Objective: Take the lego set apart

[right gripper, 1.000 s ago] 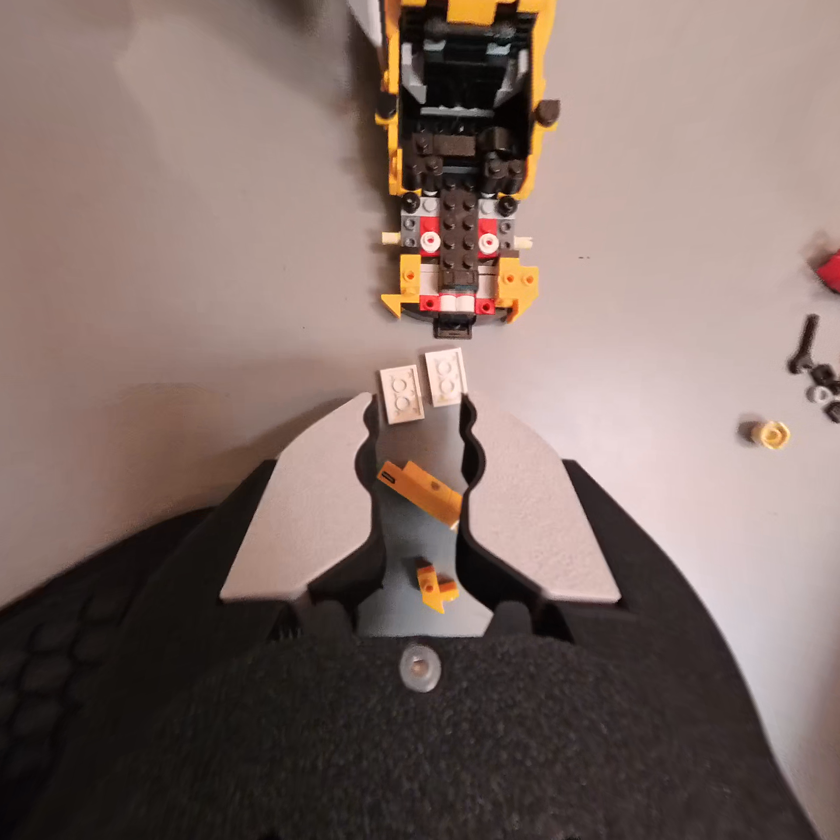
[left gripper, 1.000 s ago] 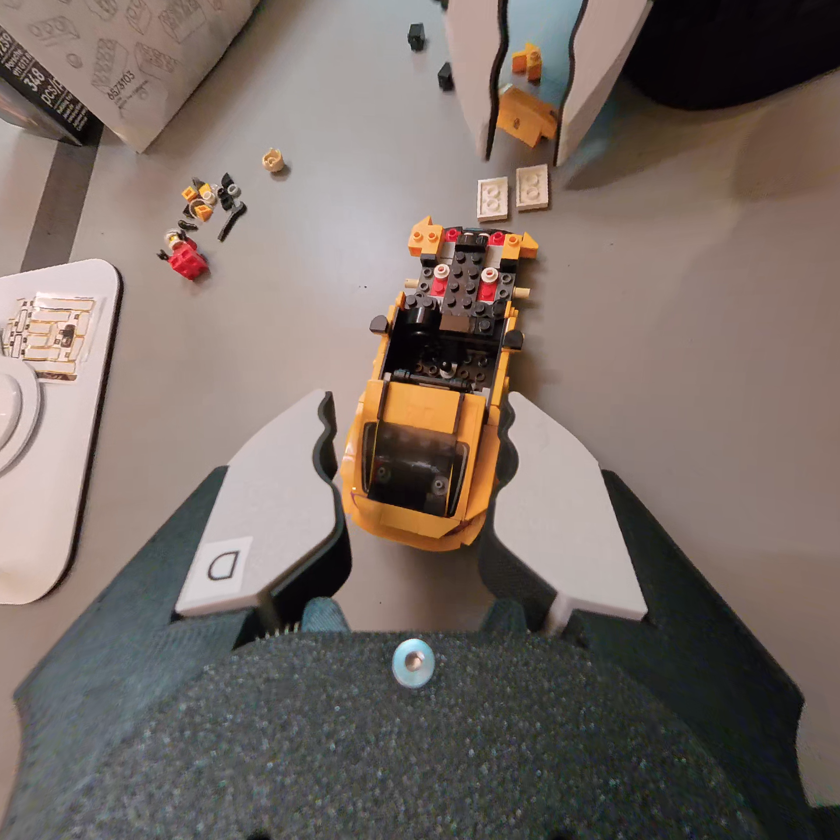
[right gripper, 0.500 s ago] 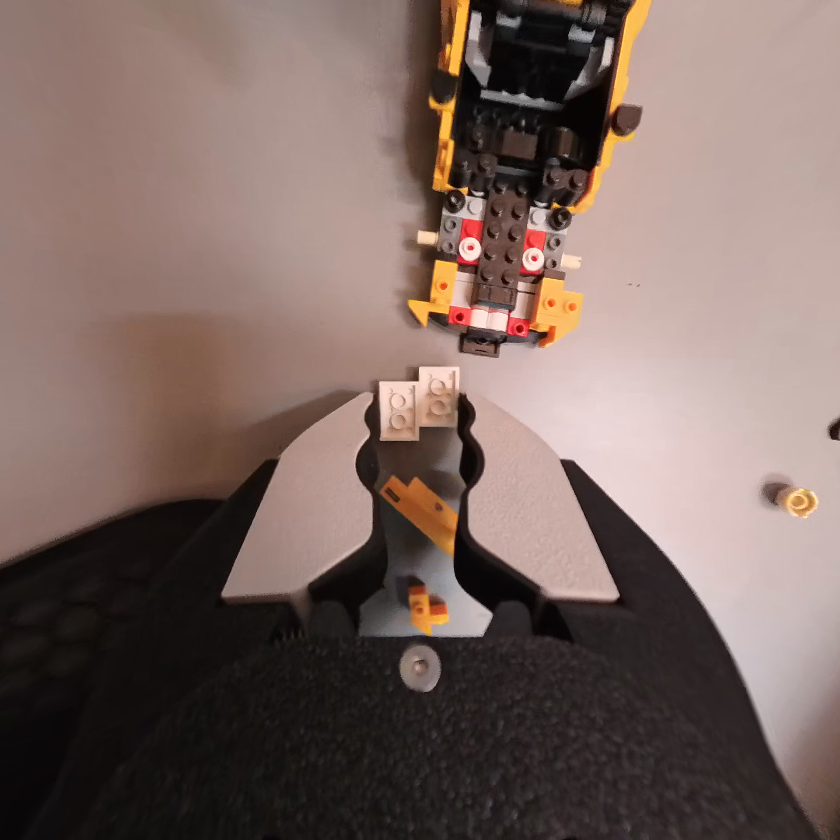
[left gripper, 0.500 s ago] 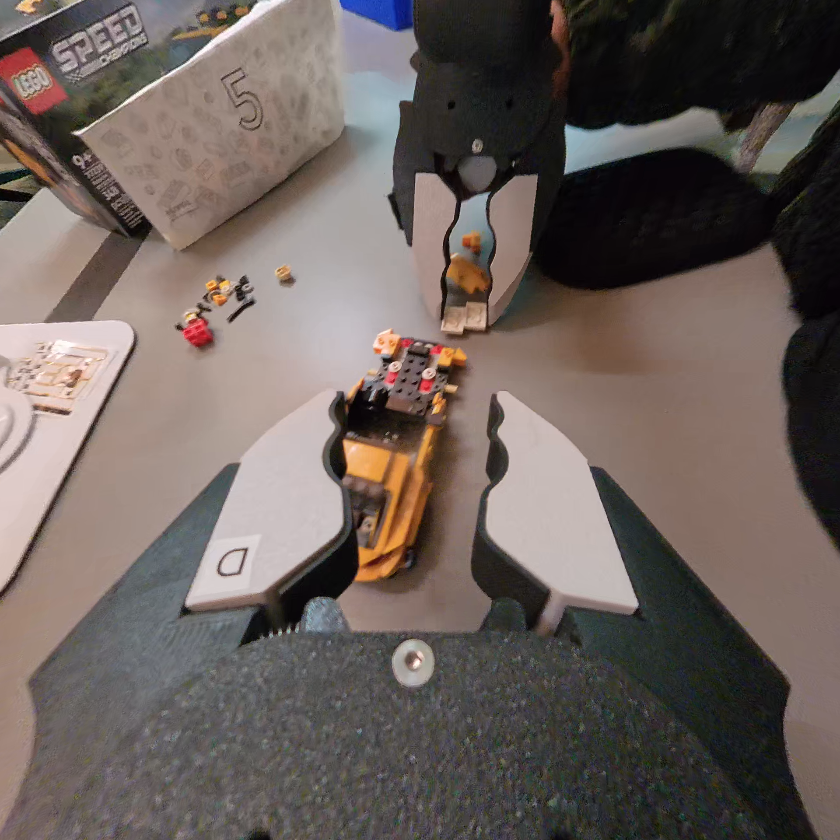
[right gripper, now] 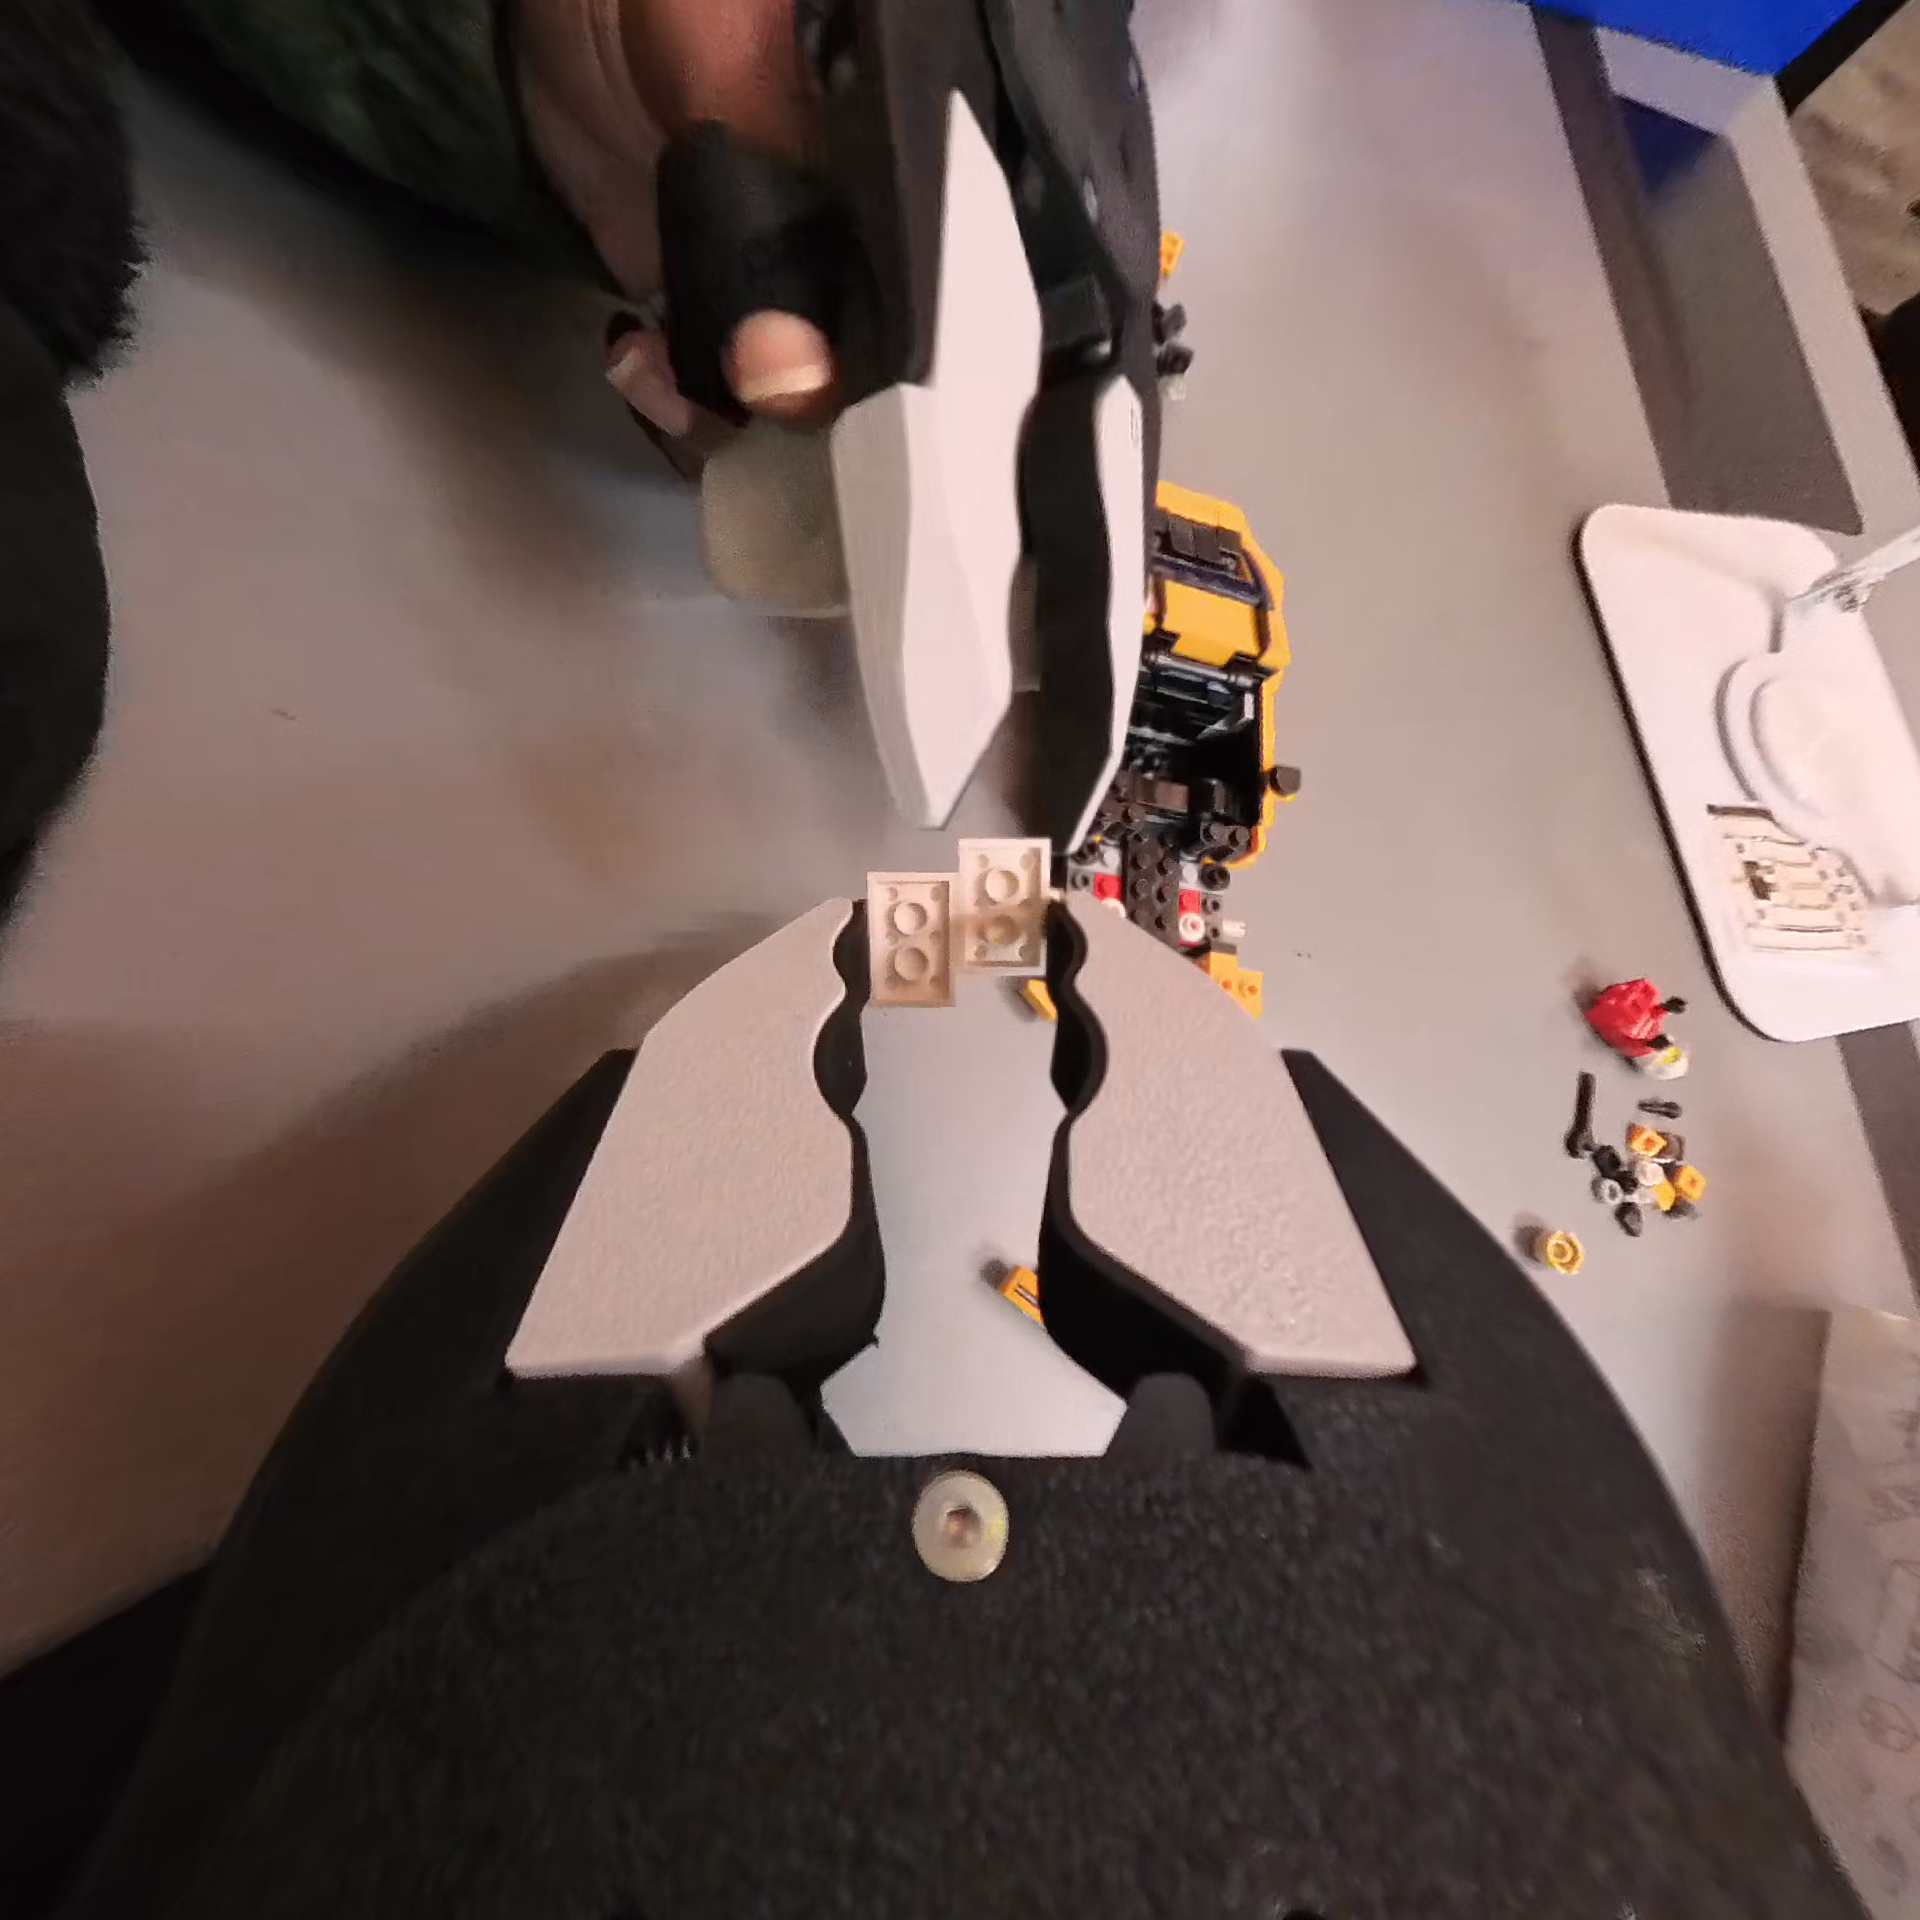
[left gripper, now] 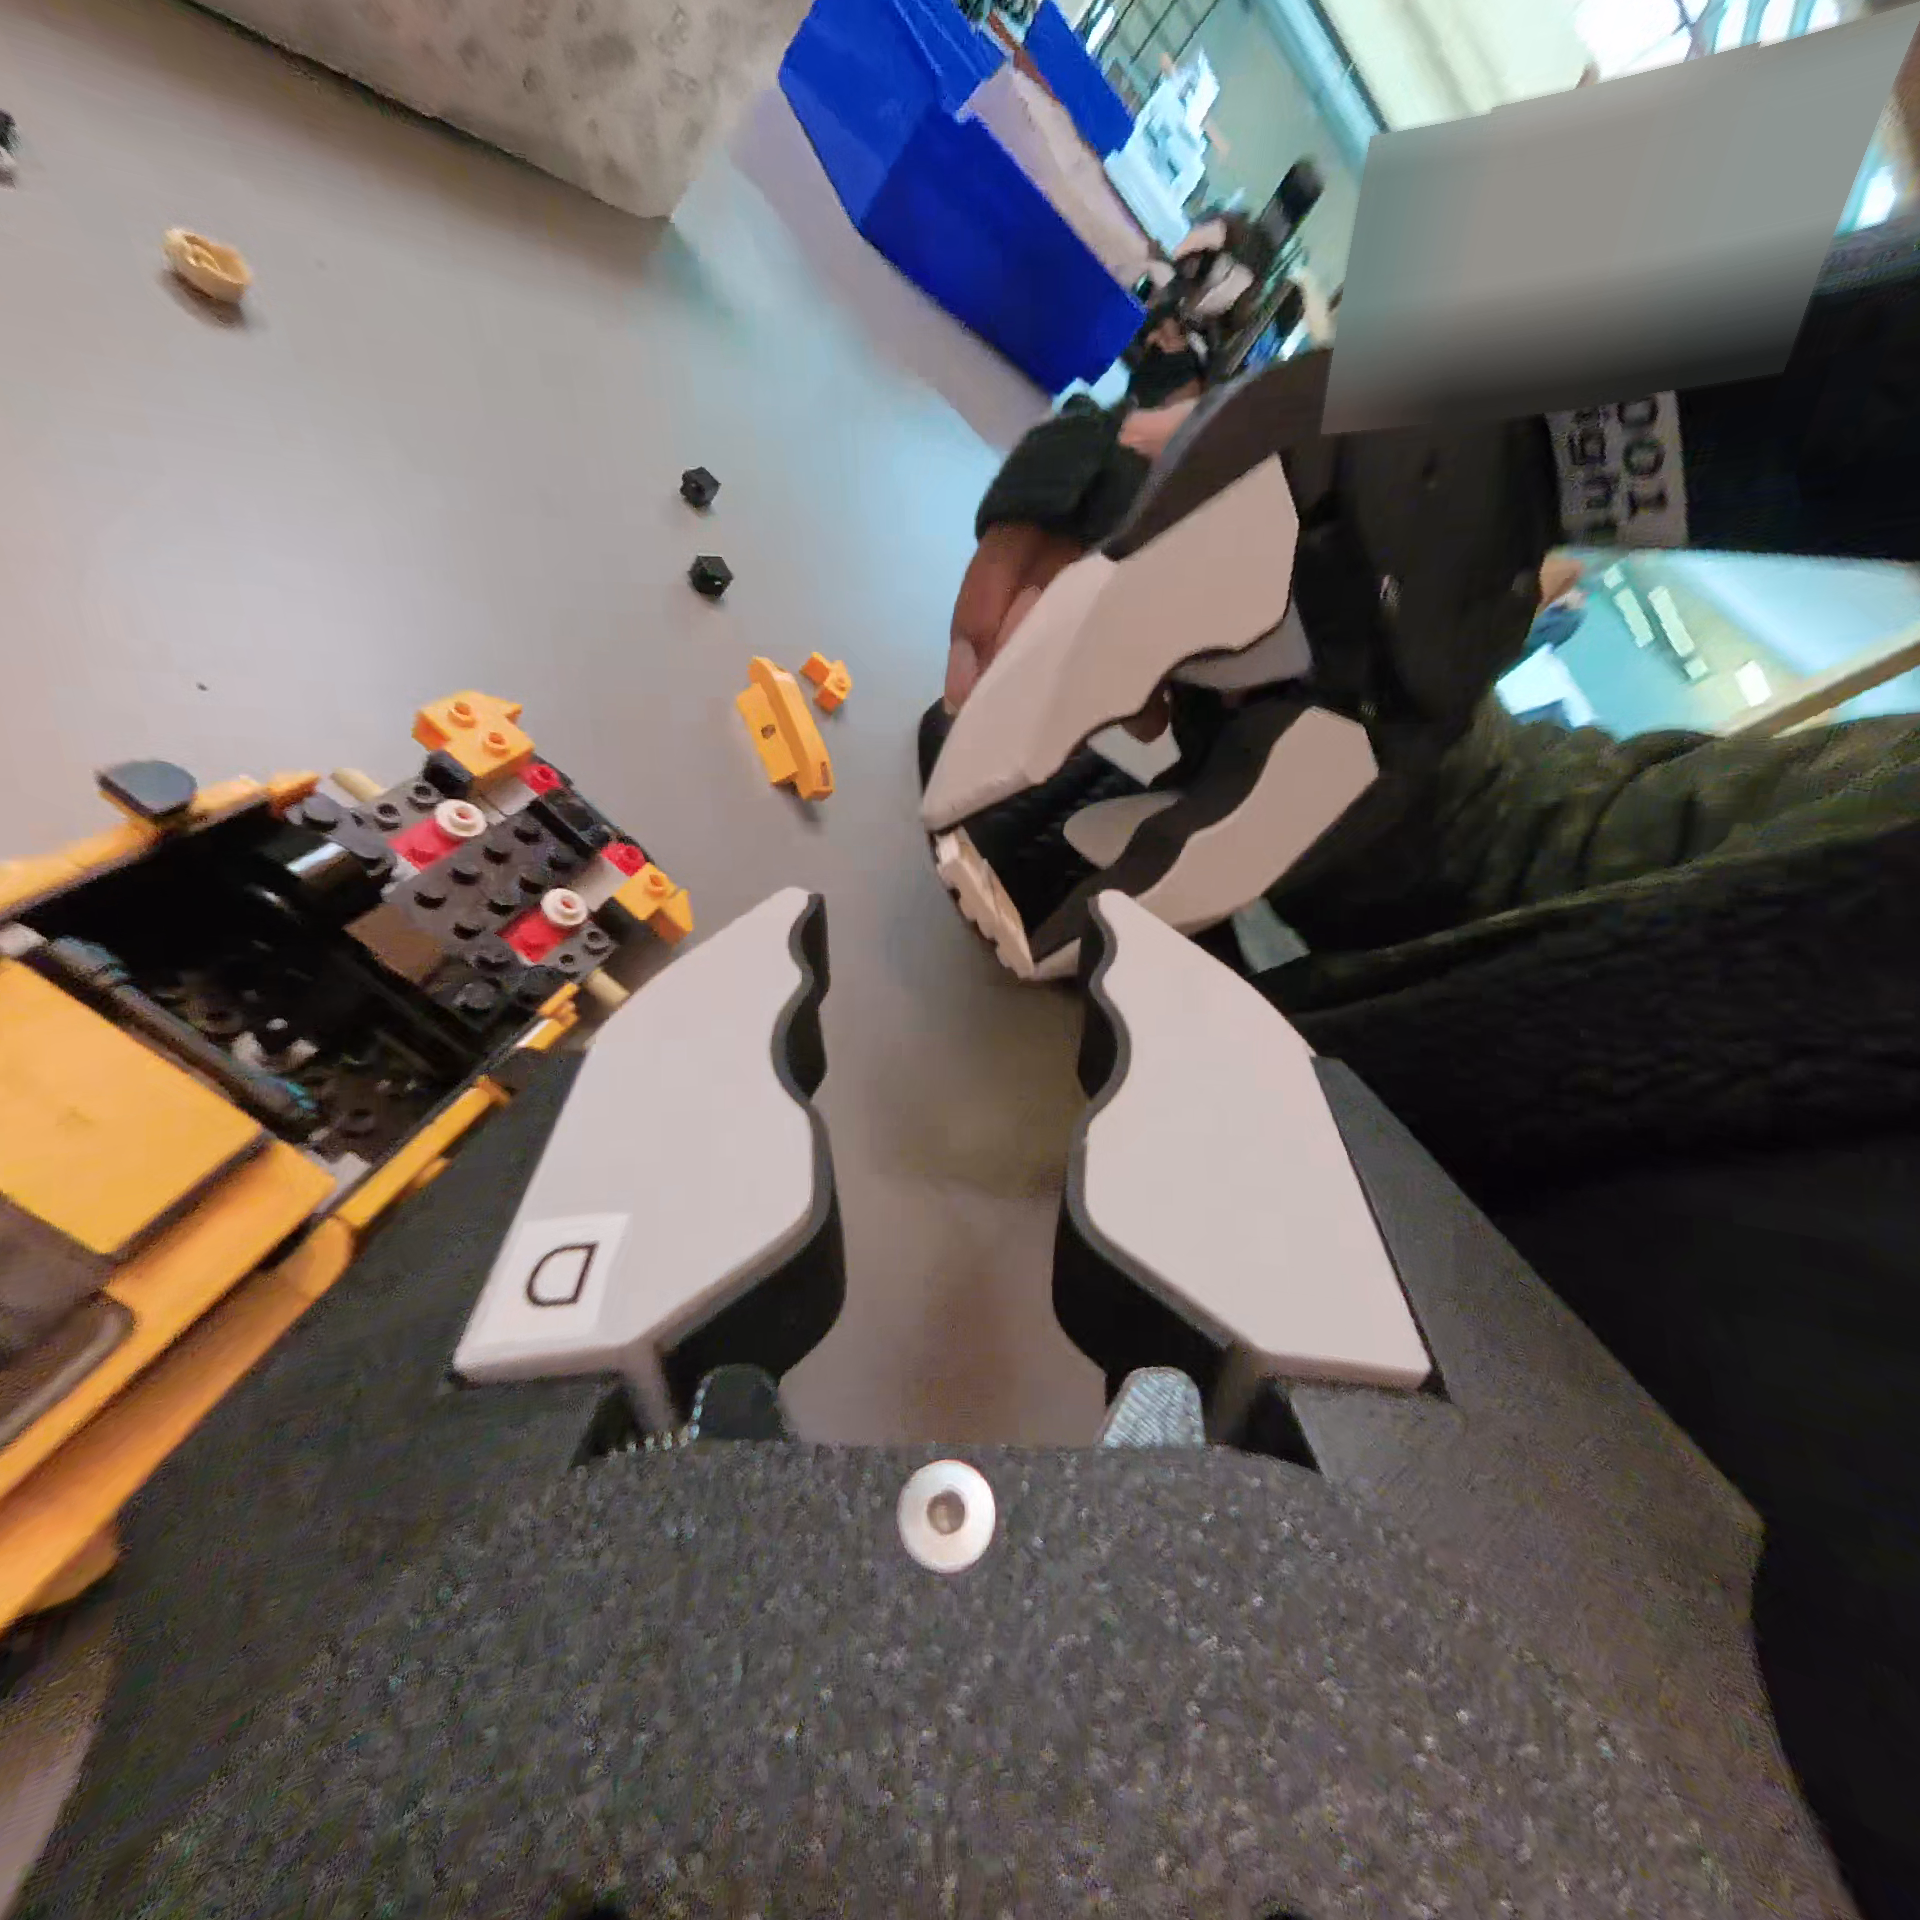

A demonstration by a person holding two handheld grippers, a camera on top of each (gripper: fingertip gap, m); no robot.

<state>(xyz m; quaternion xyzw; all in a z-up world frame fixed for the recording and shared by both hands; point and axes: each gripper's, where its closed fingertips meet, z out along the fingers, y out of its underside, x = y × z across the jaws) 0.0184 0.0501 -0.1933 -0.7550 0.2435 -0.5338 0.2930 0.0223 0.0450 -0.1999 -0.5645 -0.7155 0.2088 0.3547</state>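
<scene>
The left hand-held gripper (left gripper: 951, 940) hovers over the grey desk (left gripper: 436, 436) with its fingers apart and nothing between them. The partly stripped yellow lego car (left gripper: 270, 997) lies just to its left. Opposite, the right hand-held gripper (right gripper: 951, 935) is also parted, its tips just beside two white plates (right gripper: 956, 920). Loose orange pieces (left gripper: 784, 727) lie ahead of the left one, small bits (right gripper: 1631, 1164) well right of the other.
</scene>
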